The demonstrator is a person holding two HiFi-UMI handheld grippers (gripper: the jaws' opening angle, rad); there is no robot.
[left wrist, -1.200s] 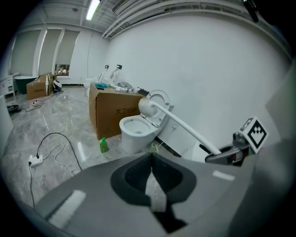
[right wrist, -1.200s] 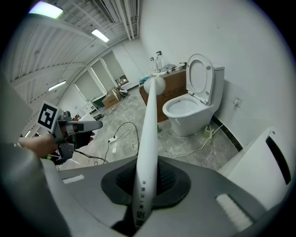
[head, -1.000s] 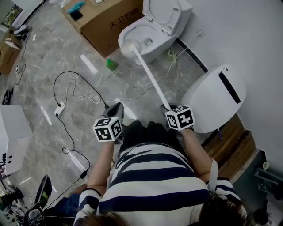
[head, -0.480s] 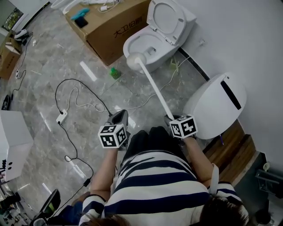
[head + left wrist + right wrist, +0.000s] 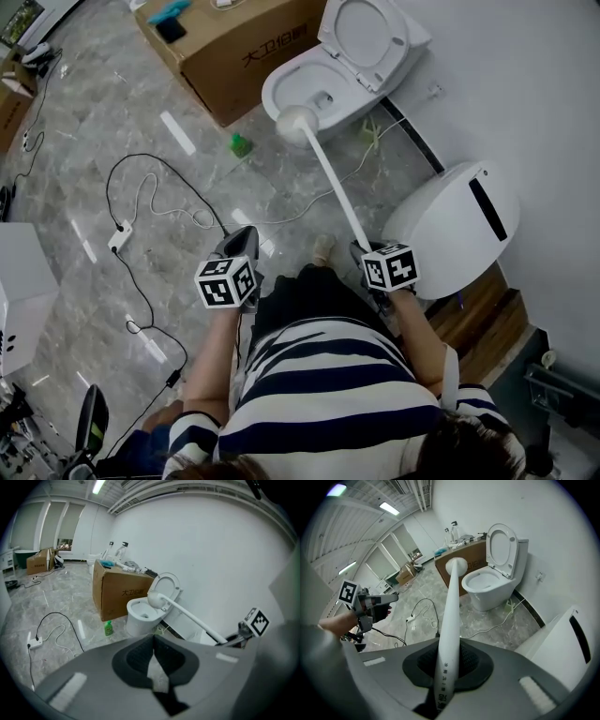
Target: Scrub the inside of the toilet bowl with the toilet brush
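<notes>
Up close, right gripper (image 5: 447,662) clamping toilet brush (image 5: 452,597)

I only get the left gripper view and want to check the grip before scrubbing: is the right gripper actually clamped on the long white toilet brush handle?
Observer: Yes. In the right gripper view the right gripper is shut on the long white toilet brush handle, which runs straight between its jaws.
Operator: Is the brush head down in the bowl?
Observer: Seemingly not. The head view puts the round white brush head over the front rim of the white ceramic toilet bowl.
</notes>
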